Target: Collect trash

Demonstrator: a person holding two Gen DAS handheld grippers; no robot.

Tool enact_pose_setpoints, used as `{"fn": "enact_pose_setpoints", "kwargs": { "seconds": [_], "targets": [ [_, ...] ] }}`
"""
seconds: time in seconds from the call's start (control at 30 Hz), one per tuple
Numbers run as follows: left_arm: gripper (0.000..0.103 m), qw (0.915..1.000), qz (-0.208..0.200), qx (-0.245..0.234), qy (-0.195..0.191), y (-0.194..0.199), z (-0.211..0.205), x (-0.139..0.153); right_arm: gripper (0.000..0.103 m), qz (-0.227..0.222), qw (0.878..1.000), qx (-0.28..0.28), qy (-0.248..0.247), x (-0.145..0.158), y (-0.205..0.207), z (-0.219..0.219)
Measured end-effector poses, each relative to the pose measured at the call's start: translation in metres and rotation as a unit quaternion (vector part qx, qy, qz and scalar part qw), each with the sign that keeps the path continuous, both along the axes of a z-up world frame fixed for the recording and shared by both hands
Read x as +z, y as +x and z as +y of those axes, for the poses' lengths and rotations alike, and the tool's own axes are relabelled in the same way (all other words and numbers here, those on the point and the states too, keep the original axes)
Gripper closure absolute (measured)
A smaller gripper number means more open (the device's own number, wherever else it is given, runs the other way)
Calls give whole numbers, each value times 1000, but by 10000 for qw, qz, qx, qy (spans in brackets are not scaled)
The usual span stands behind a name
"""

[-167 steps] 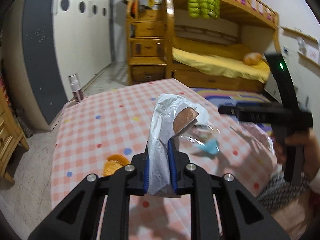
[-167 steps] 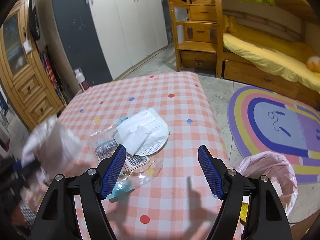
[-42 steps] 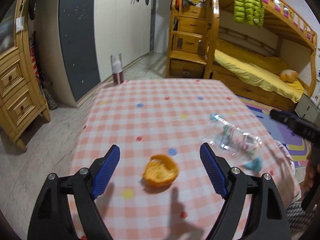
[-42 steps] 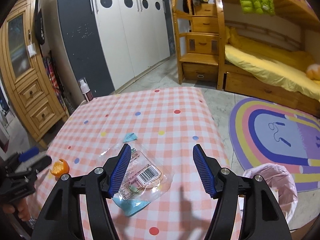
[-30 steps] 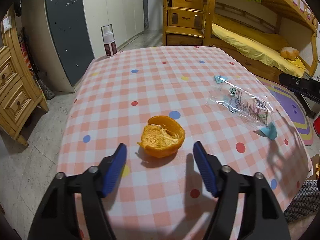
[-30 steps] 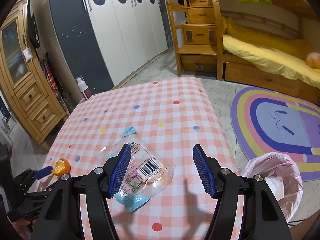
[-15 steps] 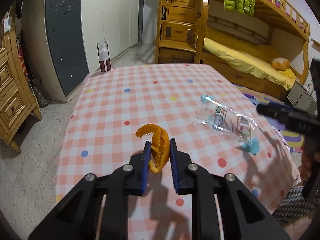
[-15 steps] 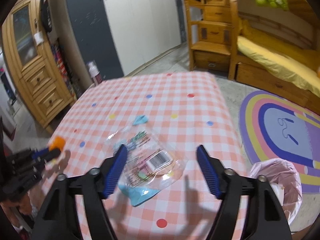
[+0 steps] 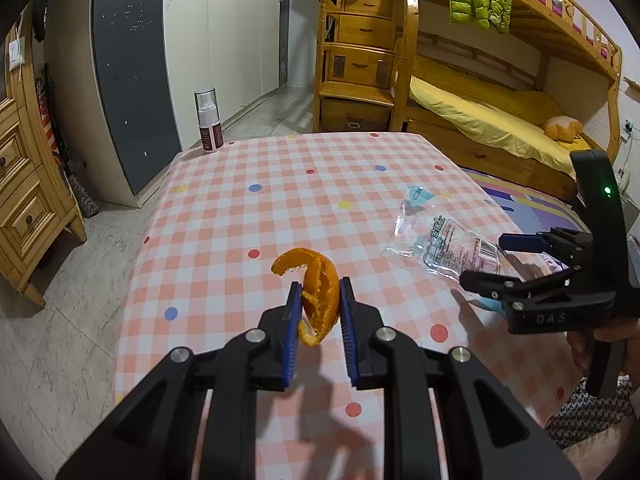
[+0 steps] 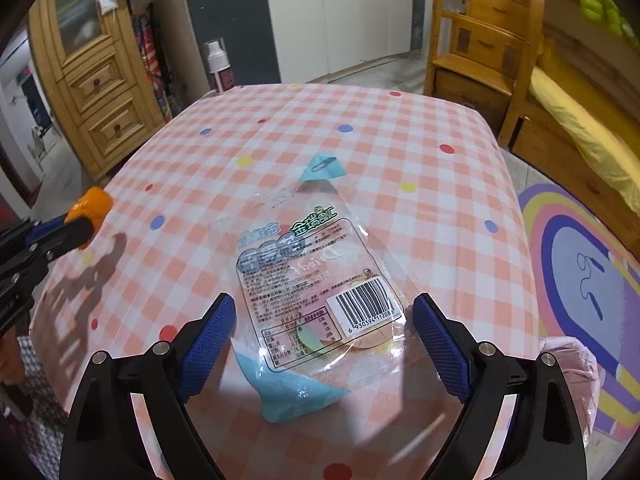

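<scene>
1. The left gripper (image 9: pixel 318 304) is clamped on a curled orange peel (image 9: pixel 316 288), which stands up between its blue pads just above the pink checked tablecloth (image 9: pixel 280 184).
2. The right gripper (image 10: pixel 324 336) has just been opening; its jaws stand wide on either side of the near end of a clear plastic wrapper (image 10: pixel 316 276), not pressing it.
3. The wrapper lies flat on the tablecloth, right of the peel.
4. A pink-lined trash bin (image 10: pixel 576 380) sits on the floor at the table's near right.
</scene>
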State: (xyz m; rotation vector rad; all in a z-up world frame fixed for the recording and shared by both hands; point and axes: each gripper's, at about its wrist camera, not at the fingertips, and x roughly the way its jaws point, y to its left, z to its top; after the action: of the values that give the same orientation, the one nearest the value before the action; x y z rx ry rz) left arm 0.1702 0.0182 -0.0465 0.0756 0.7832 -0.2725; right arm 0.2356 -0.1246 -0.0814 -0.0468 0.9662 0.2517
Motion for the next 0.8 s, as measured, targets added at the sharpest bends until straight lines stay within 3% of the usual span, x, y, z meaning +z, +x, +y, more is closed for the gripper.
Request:
{"fn": "enact_pose_setpoints", "kwargs": {
  "seconds": [0.17,0.37,0.57,0.67,0.73,0.77,0.8],
  "targets": [
    [86,10000,30,36,-29,0,2,0,13,71,9997,238,-12,4,-17,2],
    [86,10000,33,-8,1,-1,-2,-1,14,-223,9986,-295,383,19,-21,-28],
    [86,10000,51,-17,1,-1,-3,-2,13,56,9985,-464,271,3,-6,-30],
    [86,10000,53,-34,25,-1,-5,-2,16,-20,9992,-311,-252,-1,-10,-15],
    [86,10000,62,-24,16,-2,-5,-3,31,-97,9994,-94,-306,0,-15,-7],
    [86,10000,62,-22,13,-1,-4,-3,33,-130,9994,-46,-324,1,-17,-4],
    [86,10000,59,-19,14,-1,-5,-3,44,-143,9994,-31,-328,2,-18,-3]
  ]
}}
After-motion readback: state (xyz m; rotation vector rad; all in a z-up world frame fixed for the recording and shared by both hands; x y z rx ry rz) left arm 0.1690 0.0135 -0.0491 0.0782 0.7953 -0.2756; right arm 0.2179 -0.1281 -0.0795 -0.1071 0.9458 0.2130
